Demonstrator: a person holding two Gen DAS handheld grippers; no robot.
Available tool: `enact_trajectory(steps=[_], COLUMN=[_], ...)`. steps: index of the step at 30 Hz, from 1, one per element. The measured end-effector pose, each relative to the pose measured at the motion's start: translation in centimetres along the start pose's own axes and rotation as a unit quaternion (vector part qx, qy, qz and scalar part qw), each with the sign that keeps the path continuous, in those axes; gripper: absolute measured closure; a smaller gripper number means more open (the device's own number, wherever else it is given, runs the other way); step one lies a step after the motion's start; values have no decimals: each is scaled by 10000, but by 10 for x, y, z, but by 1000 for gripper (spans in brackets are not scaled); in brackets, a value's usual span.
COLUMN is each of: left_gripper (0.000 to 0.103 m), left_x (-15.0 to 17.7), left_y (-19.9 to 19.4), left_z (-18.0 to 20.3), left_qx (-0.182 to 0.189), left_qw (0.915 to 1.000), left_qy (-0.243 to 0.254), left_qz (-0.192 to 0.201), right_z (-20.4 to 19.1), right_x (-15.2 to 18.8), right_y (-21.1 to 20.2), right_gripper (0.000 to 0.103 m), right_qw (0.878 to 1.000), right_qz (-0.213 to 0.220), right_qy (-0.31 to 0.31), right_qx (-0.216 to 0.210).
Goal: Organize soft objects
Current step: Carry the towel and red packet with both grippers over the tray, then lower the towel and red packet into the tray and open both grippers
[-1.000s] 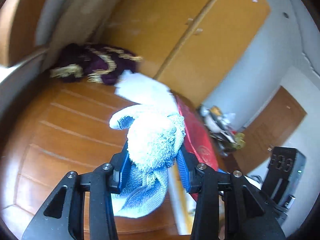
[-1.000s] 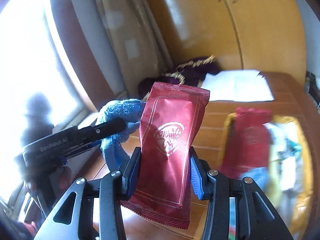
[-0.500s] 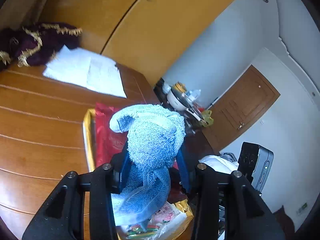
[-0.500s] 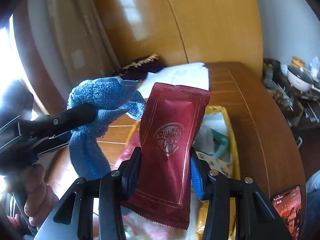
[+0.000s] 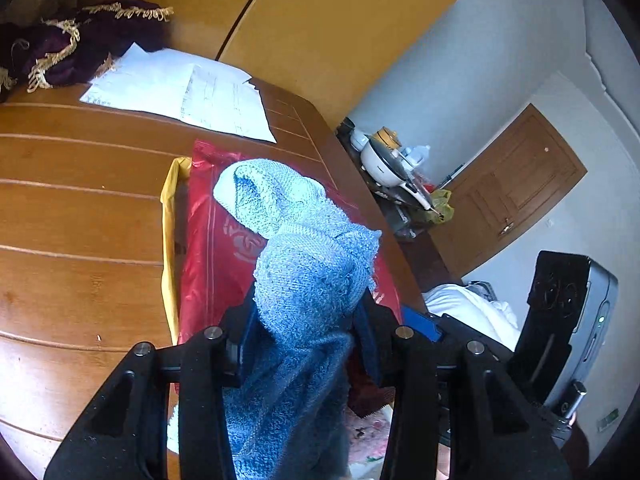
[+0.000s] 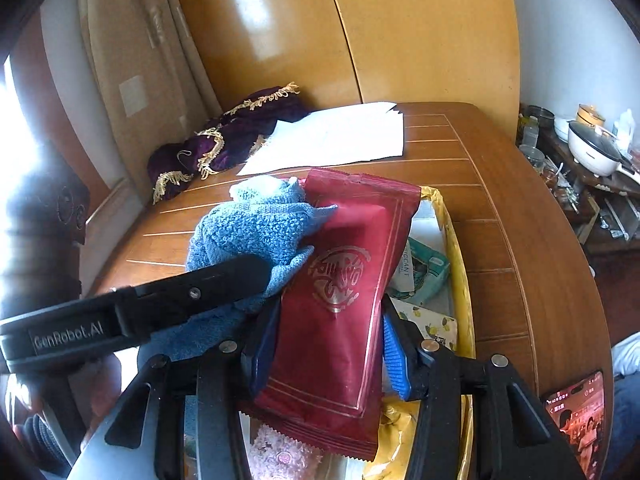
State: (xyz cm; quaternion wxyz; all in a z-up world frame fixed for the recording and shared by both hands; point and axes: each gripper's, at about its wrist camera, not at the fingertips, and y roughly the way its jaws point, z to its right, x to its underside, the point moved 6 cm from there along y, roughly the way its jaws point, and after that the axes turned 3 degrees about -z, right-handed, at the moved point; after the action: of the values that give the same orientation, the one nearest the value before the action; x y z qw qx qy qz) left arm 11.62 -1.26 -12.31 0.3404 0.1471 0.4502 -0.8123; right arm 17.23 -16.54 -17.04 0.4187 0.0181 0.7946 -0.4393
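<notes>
On the brown slatted wooden table point(image 6: 500, 208) a yellow-rimmed tray point(image 6: 456, 248) holds assorted packets, with white sheets of paper point(image 6: 340, 136) and a crumpled purple velvet cloth with gold fringe point(image 6: 224, 136) lying beyond it near the tall yellow-wood cupboard point(image 6: 400, 32). The left gripper point(image 5: 306, 332) is clenched on a bunched light-blue terry towel point(image 5: 308, 264), held above the tray and pressed against the glossy dark-red foil pouch with a gold emblem point(image 6: 340, 292) that the right gripper point(image 6: 326, 344) clamps between its blue pads; towel and pouch crowd each other over the tray. A phone point(image 6: 576, 412) with a lit screen lies at the table's near edge. Compared with a second ago, both grippers have swung from the window side to over the tray.
</notes>
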Motion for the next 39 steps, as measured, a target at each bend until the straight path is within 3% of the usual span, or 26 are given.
enact_trajectory(steps=[8, 17, 20, 25, 31, 39], left_gripper=[60, 38, 35, 32, 23, 21], left_x=[1, 1, 0, 1, 13, 21], left_y=[-2, -19, -27, -44, -78, -94], left_z=[-8, 0, 2, 1, -1, -16], left_qx=[181, 349, 299, 67, -666, -1183], left_qw=[9997, 9986, 9978, 9966, 9892, 9816], left_qy=[-129, 27, 115, 159, 417, 502], left_qz=[53, 385, 576, 801, 1238, 1411], right_z=[-5, 1, -1, -6, -18, -39], right_x=[0, -3, -5, -3, 0, 8], right_y=[-2, -27, -32, -36, -47, -54], right_gripper=[51, 41, 37, 36, 31, 28], right_qw=[9999, 9983, 9978, 9973, 9965, 9965], right_qz=[87, 502, 580, 618, 712, 774], right_qy=[7, 274, 331, 403, 427, 315], right_qx=[146, 53, 22, 55, -48, 5])
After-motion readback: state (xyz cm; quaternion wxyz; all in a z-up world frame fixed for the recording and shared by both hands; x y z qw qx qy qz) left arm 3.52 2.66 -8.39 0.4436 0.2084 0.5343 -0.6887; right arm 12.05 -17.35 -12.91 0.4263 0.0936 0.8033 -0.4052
